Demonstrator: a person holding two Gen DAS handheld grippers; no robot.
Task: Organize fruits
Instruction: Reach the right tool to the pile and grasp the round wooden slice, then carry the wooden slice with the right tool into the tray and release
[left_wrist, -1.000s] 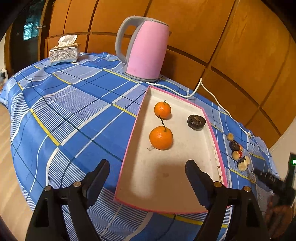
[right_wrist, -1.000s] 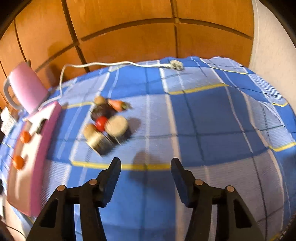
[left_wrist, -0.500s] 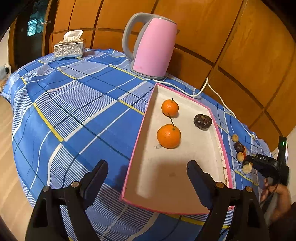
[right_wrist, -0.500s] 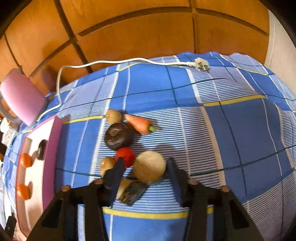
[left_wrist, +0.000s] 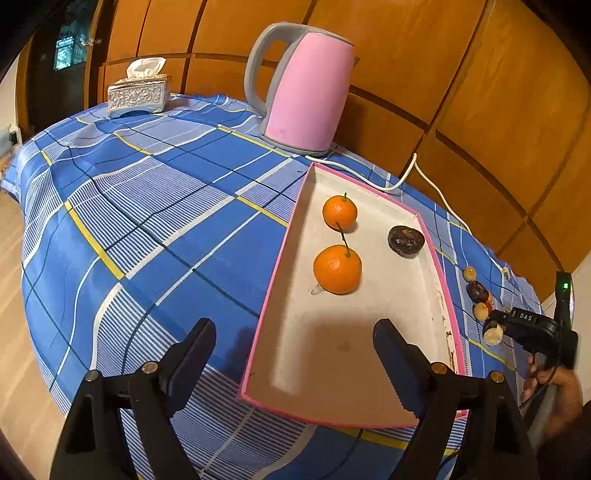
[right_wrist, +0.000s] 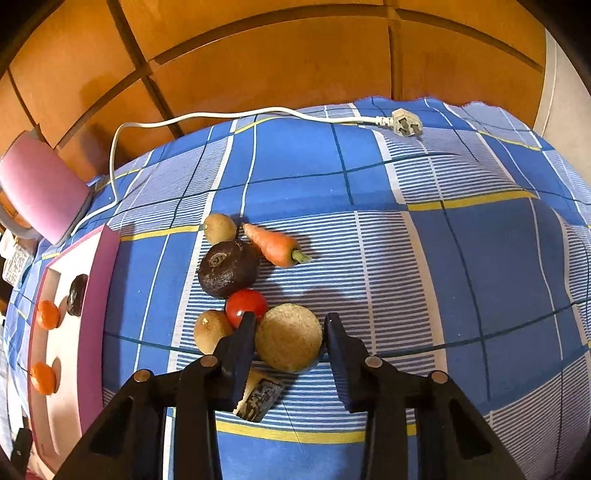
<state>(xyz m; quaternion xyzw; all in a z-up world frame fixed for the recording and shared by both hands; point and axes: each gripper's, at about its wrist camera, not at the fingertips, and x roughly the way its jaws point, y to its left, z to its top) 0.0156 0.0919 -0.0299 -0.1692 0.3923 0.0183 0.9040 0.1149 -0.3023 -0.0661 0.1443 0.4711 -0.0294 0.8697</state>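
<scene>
Right gripper (right_wrist: 289, 334) clamped around tan round fruit (right_wrist: 288, 336).

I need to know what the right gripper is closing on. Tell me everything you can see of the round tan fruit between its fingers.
The round tan fruit is a matte, rough-skinned ball, pale sandy brown and whole. It sits on the blue checked cloth between the right gripper's fingers, both pads against its sides. The red tomato touches its upper left edge; a cut dark-skinned piece lies just below it.

Two oranges (left_wrist: 337, 268) with stems and a dark wrinkled fruit (left_wrist: 405, 240) lie in the pink-rimmed tray (left_wrist: 275, 280). Beside it cluster a round tan fruit (right_wrist: 288, 337), tomato (right_wrist: 245, 307), carrot (right_wrist: 272, 245) and dark beet (right_wrist: 227, 268).
</scene>
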